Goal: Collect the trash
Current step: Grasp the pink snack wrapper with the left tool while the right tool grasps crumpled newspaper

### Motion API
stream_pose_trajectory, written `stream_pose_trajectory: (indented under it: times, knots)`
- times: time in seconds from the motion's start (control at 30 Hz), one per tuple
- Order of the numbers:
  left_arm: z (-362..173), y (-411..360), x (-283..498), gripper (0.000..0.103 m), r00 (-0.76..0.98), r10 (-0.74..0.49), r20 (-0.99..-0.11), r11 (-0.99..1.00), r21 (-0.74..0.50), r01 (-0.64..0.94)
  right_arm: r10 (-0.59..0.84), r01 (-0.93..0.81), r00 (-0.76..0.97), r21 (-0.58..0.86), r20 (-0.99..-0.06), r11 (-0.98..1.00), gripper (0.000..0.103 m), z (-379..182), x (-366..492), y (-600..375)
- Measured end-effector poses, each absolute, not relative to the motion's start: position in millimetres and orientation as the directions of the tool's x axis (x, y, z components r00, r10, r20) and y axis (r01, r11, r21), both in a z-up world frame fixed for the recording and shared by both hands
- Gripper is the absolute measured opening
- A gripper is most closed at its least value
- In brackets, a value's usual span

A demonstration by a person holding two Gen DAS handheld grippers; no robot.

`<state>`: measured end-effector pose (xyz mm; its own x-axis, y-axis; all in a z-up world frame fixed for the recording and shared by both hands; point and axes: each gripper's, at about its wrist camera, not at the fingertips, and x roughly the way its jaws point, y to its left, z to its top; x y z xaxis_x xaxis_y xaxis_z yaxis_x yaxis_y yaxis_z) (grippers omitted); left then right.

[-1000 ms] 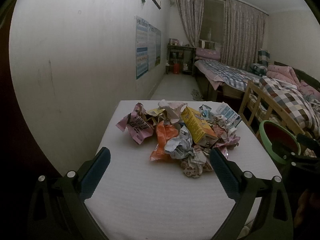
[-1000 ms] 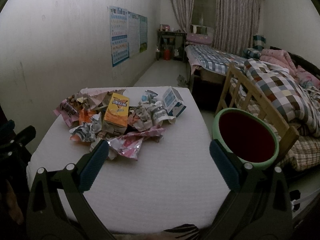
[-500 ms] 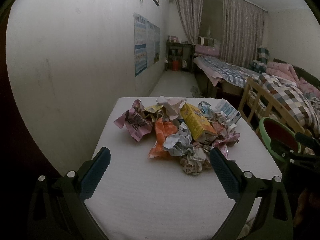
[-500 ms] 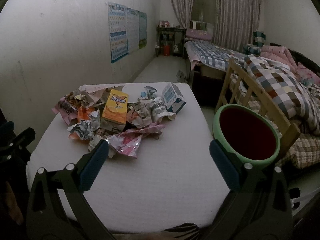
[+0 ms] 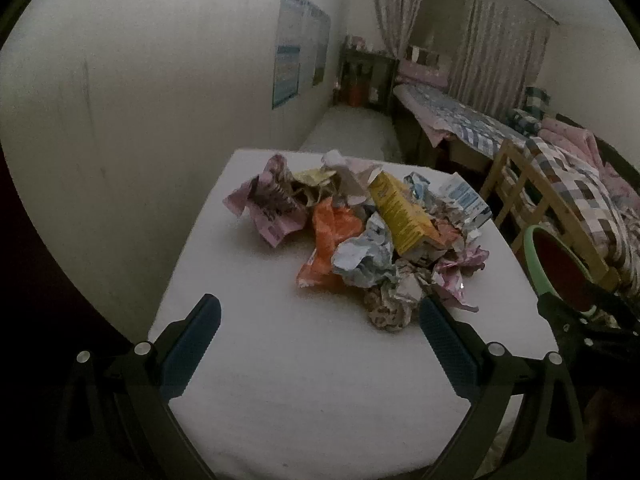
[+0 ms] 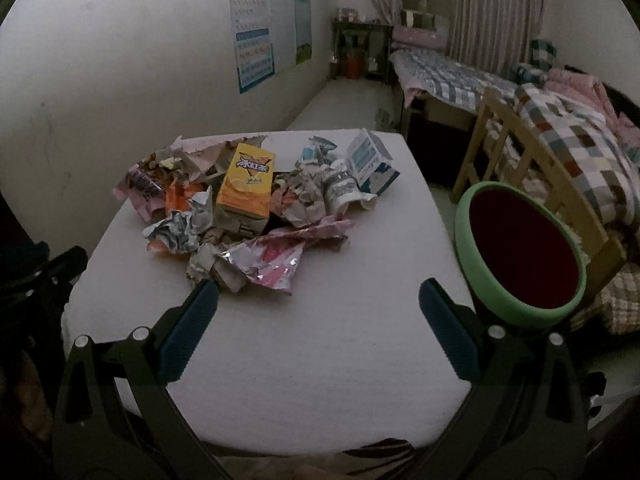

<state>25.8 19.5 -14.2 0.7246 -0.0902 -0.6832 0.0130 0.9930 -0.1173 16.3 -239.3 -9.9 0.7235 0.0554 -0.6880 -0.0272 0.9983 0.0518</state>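
A heap of crumpled trash lies on the white table (image 5: 280,360): a yellow carton (image 5: 404,216), an orange wrapper (image 5: 330,236), a pink wrapper (image 5: 268,210), a white and blue carton (image 5: 464,200), and silver foil (image 5: 364,258). The right wrist view shows the yellow carton (image 6: 248,188), the white and blue carton (image 6: 370,166), and a pink foil wrapper (image 6: 276,258). My left gripper (image 5: 318,316) is open and empty, short of the heap. My right gripper (image 6: 318,300) is open and empty, near the pink foil wrapper. A green-rimmed bin (image 6: 520,256) stands right of the table.
A wall (image 5: 140,100) with posters runs along the table's left side. A wooden chair (image 6: 532,168) and a bed with a checked quilt (image 6: 580,152) stand to the right behind the bin. The bin rim (image 5: 536,264) shows at the left wrist view's right edge.
Both grippers have moved forward and a little lower toward the trash heap, which now looks larger and closer. Both stay open and empty.
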Motion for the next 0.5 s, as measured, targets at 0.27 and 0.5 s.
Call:
stream_pose_trajectory:
  times: [0.27, 0.5]
  knots:
    - [-16, 40, 73, 0.095, 0.653, -0.099, -0.751, 0.994, -0.100, 0.036, 0.070, -0.035, 0.675, 0.063, -0.735, 0.997, 0.099, -12, 55, -248]
    - [-10, 58, 119, 0.095, 0.628, -0.094, -0.772, 0.995, -0.090, 0.038, 0.093, -0.069, 0.629, 0.063, -0.772, 0.996, 0.099, -16, 101, -248]
